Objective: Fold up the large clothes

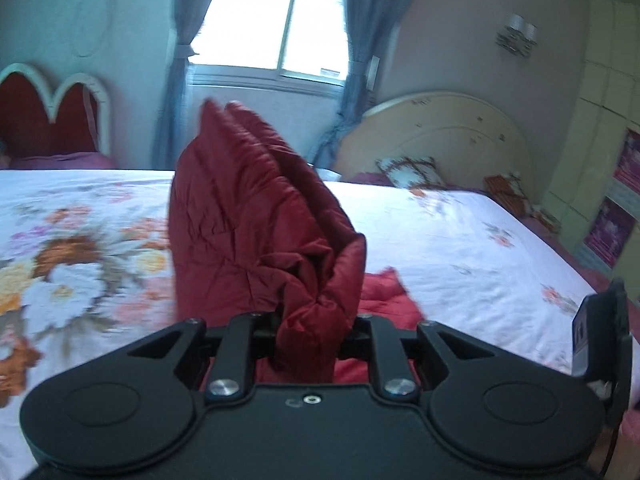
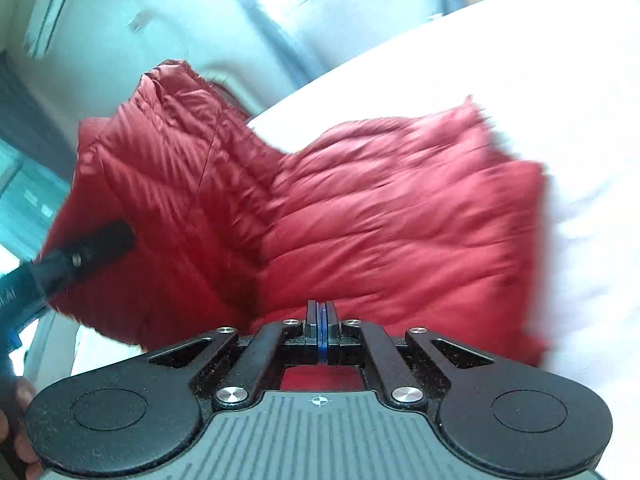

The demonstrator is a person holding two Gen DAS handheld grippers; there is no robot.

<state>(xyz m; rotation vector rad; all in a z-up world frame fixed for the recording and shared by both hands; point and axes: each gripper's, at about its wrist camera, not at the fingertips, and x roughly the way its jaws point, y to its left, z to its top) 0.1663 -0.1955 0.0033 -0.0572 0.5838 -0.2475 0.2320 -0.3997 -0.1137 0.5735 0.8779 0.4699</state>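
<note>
Left gripper (image 1: pixel 308 332) pinched a bunched edge of the red puffer jacket (image 2: pixel 360 216). Right gripper (image 2: pixel 321 330) was pressed together, apparently empty. Jacket judged light, soft, slippery; best gripped at seams.

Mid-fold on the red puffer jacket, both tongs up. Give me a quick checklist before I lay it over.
1. Left tongs gripping the red jacket: ok, a bunched fold sits between the jaws.
2. Right tongs gripping fabric: cannot tell; pads look pressed together, with no cloth seen between them.
3. Jacket lifted clear of the floral bedsheet: not ok, part still lies on the sheet.
4. Landing area on the sheet free: ok in the left view.
5. Tongs apart from each other: ok, the left one shows at the right view's far side.
6. Image sharpness: not ok, both views blurred.
</note>
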